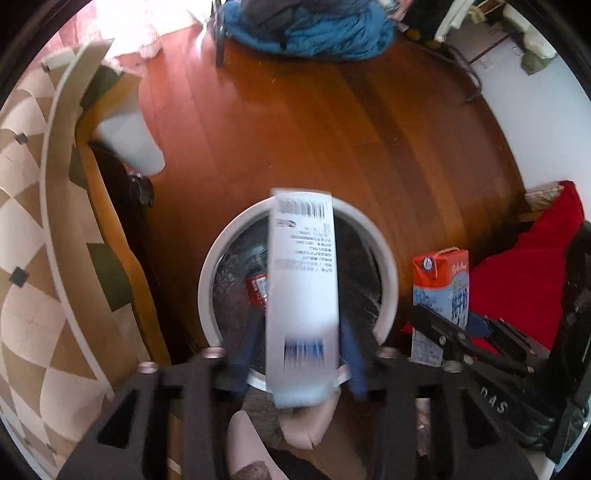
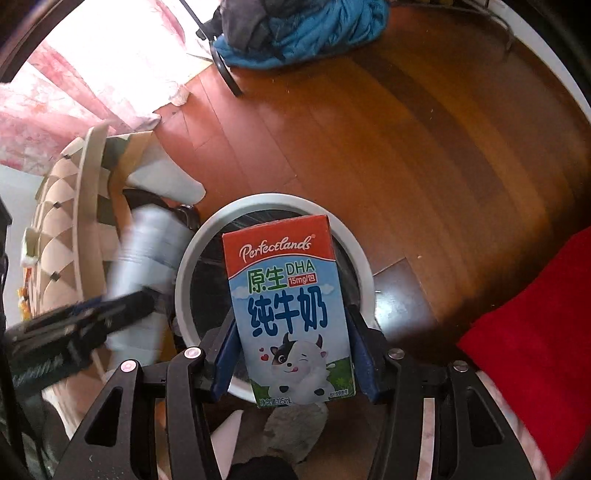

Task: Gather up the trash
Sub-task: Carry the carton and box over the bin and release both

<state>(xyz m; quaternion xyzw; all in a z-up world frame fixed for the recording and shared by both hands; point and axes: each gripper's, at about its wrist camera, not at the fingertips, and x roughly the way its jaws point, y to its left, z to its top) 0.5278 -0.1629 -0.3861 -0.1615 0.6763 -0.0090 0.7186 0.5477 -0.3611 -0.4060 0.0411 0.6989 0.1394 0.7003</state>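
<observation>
Left gripper [image 1: 301,354]: blue fingers [image 1: 352,363] clamped on a white carton [image 1: 303,295], motion-blurred, barcode end pointing away, held directly over the waste bin [image 1: 388,273]. Same carton visible in the right wrist view as a grey-white blur [image 2: 147,258] left of the bin rim [image 2: 364,273].

Right gripper [image 2: 295,354]: blue fingers [image 2: 225,354] clamped on both side faces of a milk carton [image 2: 291,302], red top band, blue front with cartoon cow, held upright above the bin opening. Same carton seen from the left wrist view [image 1: 441,284], to the right of the bin.

Bin: round, white rim, dark liner, standing on the wooden floor [image 1: 314,122]. Red wrapper [image 1: 258,290] lying inside the bin.

Surroundings: blue fabric pile [image 1: 314,33] at far end of floor; red cloth [image 1: 524,273] to the right; patterned cushion [image 1: 26,206] to the left.
</observation>
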